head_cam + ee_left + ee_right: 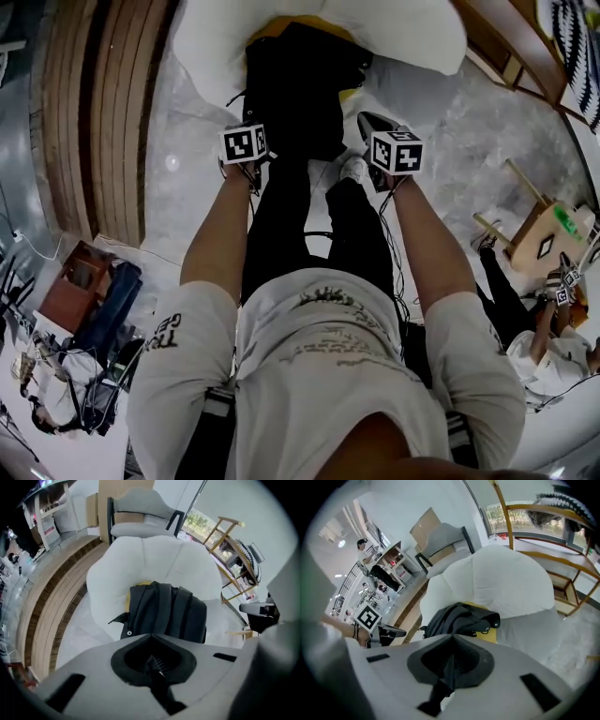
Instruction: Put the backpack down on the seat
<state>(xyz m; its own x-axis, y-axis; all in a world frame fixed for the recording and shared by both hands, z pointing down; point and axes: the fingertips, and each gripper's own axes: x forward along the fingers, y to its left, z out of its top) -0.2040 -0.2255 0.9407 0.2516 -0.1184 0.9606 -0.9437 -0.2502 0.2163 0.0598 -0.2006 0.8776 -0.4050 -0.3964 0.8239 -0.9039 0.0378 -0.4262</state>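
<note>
While both grippers hung closed and empty, the backpack already lay on the seat.
Head view: the black backpack (pixel 295 89) sat upper centre on the white seat (pixel 403 33), its lower end reaching past the seat's front edge toward the left gripper (pixel 246 141) and right gripper (pixel 375 131); on such a soft, rounded cushion it looked liable to slide to the floor. Left gripper view: jaws pressed together on nothing at the frame's lower middle, the backpack (pixel 166 611) just above them, a loose strap (pixel 117 618) sticking out left that a careless pull-back might snag. Right gripper view: jaws likewise together and bare, the backpack (pixel 454 618) slumped on a yellow cushion (pixel 490 632), which might shift under it.
</note>
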